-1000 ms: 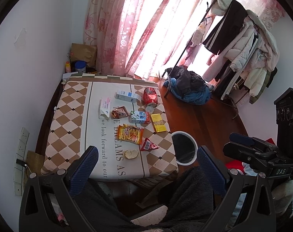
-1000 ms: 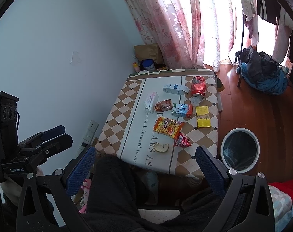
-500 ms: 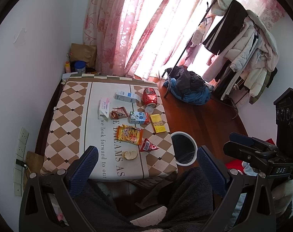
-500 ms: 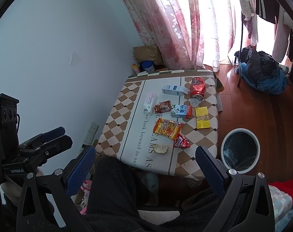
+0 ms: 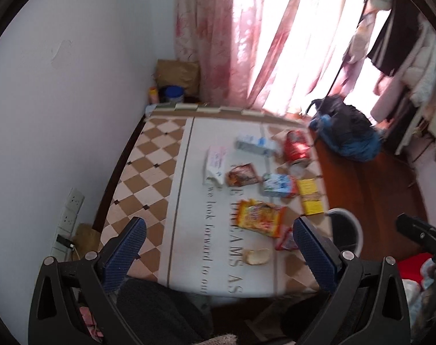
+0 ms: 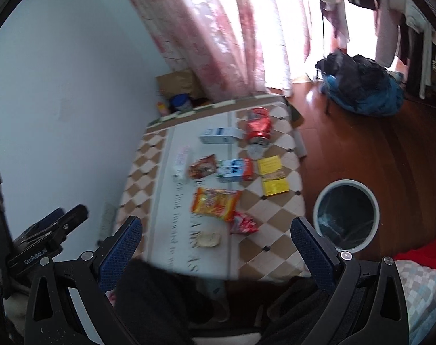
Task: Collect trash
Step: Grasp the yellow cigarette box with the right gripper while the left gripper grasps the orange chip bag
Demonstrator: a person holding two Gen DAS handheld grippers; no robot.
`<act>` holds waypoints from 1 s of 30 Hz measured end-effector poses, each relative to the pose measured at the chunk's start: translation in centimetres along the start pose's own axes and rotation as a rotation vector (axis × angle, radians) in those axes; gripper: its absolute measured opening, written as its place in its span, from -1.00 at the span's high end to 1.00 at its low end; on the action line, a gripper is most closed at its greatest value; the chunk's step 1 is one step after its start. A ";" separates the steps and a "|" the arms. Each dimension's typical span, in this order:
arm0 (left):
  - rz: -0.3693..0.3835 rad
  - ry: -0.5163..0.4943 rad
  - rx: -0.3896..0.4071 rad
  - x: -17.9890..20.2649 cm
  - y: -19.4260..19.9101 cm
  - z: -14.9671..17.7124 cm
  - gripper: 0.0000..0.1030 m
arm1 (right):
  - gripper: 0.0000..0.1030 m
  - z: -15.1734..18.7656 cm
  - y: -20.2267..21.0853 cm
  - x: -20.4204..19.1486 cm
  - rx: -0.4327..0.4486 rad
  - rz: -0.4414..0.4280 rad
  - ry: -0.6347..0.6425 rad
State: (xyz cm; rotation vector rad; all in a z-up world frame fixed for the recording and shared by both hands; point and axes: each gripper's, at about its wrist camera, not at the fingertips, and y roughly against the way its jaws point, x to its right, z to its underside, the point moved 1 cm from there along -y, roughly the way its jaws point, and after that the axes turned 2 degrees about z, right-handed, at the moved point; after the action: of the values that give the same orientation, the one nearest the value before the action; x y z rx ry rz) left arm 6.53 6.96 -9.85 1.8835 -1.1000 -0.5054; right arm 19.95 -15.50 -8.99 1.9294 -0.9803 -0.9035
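Trash lies on a low table with a checked cloth [image 5: 149,172] [image 6: 275,224]: an orange snack bag [image 5: 258,218] [image 6: 215,204], a red wrapper [image 6: 244,223], a piece of bread [image 5: 256,256] [image 6: 208,240], a crushed red can [image 5: 297,146] [image 6: 258,128], a yellow packet [image 5: 310,197] [image 6: 272,176] and small cartons [image 5: 279,185]. A white bin [image 6: 346,215] [image 5: 353,230] stands on the floor right of the table. My left gripper [image 5: 219,247] and right gripper [image 6: 216,247] are both open and empty, high above the near table edge.
Pink curtains [image 5: 246,43] hang behind the table. A dark and blue bag pile [image 6: 361,89] lies on the wooden floor. Clothes hang on a rack [image 5: 413,57] at the right. A white wall [image 5: 59,100] with sockets runs along the left.
Both grippers have moved forward and down toward the table, so the trash looks larger and blurred. The jaws stay open. Nothing on the table has moved.
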 end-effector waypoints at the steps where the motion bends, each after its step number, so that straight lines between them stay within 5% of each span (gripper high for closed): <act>1: -0.014 0.004 -0.030 -0.4 -2.0 -0.1 -1.00 | -0.99 -0.5 -2.0 0.8 -0.022 0.022 -0.004; 5: -0.042 0.023 -0.142 -1.0 -9.4 -0.4 -1.00 | -0.74 -2.0 -10.4 3.7 -0.141 0.070 -0.040; 13: 0.001 -0.009 -0.368 1.5 -21.8 0.7 -0.97 | -0.72 -3.7 -24.5 7.4 -0.312 0.153 -0.066; 17: 0.023 -0.058 -0.438 3.1 -25.3 1.9 -0.41 | -0.72 -4.0 -28.8 7.9 -0.363 0.181 -0.044; 24: 0.034 -0.060 -0.436 3.9 -26.5 2.9 0.32 | -0.70 -4.5 -31.4 7.0 -0.377 0.212 0.001; 26: 0.007 -0.070 -0.405 3.9 -26.5 3.0 0.57 | -0.57 -4.6 -31.4 6.4 -0.370 0.243 0.035; 28: -0.017 -0.076 -0.385 3.6 -26.5 3.1 0.76 | -0.24 -4.6 -31.1 5.7 -0.363 0.274 0.068; 30: -0.033 -0.080 -0.369 3.3 -26.2 3.2 0.92 | -0.18 -4.4 -30.9 5.2 -0.356 0.274 0.090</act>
State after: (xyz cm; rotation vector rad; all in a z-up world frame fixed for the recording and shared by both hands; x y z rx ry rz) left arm 18.99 8.64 -33.34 1.5709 -0.9522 -0.7539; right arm 35.55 -6.18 -34.94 1.4829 -0.9326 -0.7664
